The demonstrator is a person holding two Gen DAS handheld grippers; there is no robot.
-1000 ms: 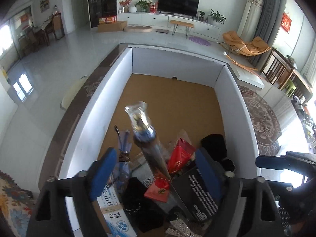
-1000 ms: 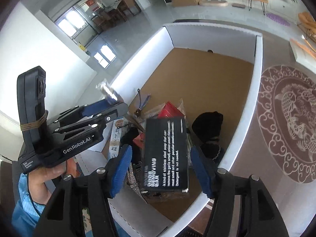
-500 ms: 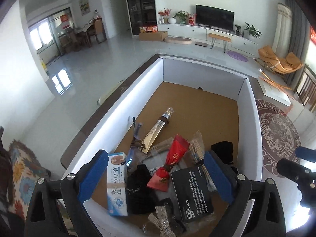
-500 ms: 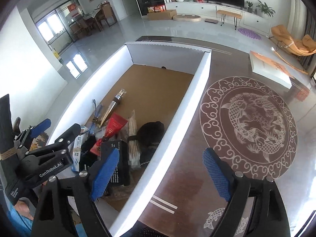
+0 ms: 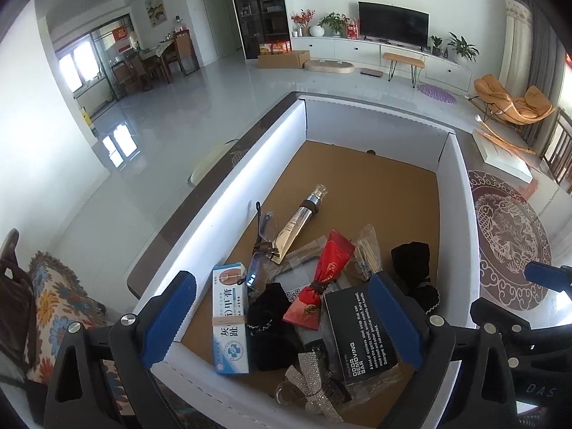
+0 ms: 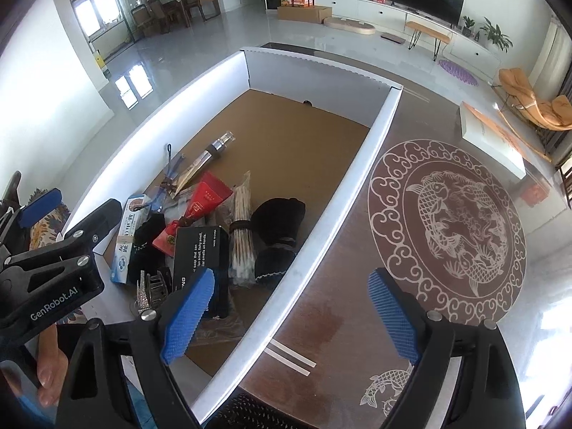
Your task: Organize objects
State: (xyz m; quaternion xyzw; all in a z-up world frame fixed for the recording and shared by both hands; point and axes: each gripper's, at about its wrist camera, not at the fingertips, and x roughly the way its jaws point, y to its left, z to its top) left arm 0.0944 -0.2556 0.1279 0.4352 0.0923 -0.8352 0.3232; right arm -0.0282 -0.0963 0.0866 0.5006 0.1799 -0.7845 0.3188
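A white box (image 5: 228,193) with a brown floor holds a pile at its near end: a gold tube (image 5: 298,220), a red pouch (image 5: 327,268), a black "odor removing bar" box (image 5: 361,329), a white-blue carton (image 5: 228,318), black pouches (image 5: 411,261), glasses (image 5: 262,236), cotton swabs (image 6: 241,228) and a rhinestone bow (image 5: 314,375). My left gripper (image 5: 282,318) is open and empty above the pile. My right gripper (image 6: 289,318) is open and empty over the box's right wall (image 6: 343,196). The gold tube (image 6: 207,159) and black box (image 6: 200,250) also show in the right wrist view.
The box sits on a dark table with a round fish pattern (image 6: 447,232). A white flat box (image 6: 493,139) lies at the table's far right. A patterned cushion (image 5: 60,304) lies at the left. The far half of the box floor (image 5: 368,186) is bare.
The left gripper let go of the gold tube, which now lies in the box. The right gripper let go of the black box. Both grippers opened and pulled back.
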